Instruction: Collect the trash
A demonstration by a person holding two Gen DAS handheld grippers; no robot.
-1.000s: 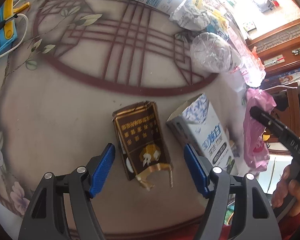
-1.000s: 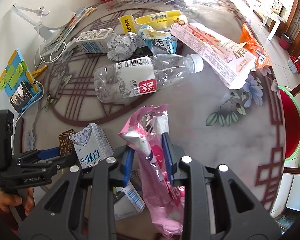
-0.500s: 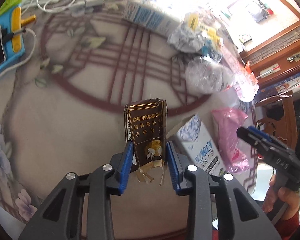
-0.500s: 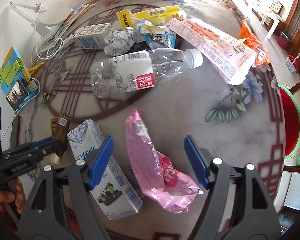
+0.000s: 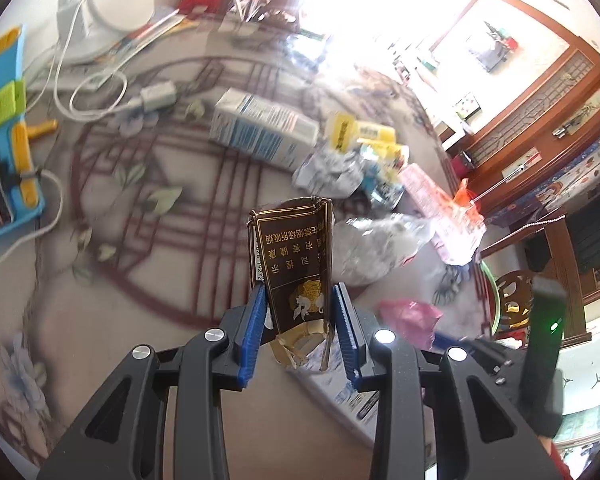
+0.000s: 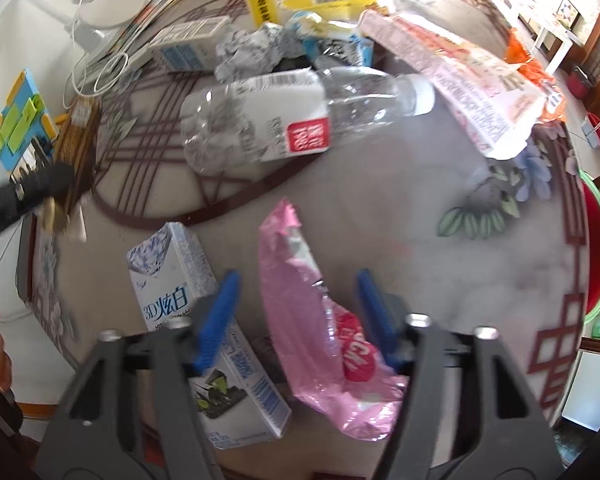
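Left gripper (image 5: 300, 324) clamps brown cigarette pack (image 5: 294, 264) upright above table (image 5: 100, 320).

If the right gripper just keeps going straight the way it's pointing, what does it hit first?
Most likely the pink wrapper, lying between the open right gripper fingers; beyond it, probably the clear plastic bottle.

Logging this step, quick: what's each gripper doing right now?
Left gripper: shut on the brown cigarette pack.
Right gripper: open, astride the pink wrapper, not gripping it.
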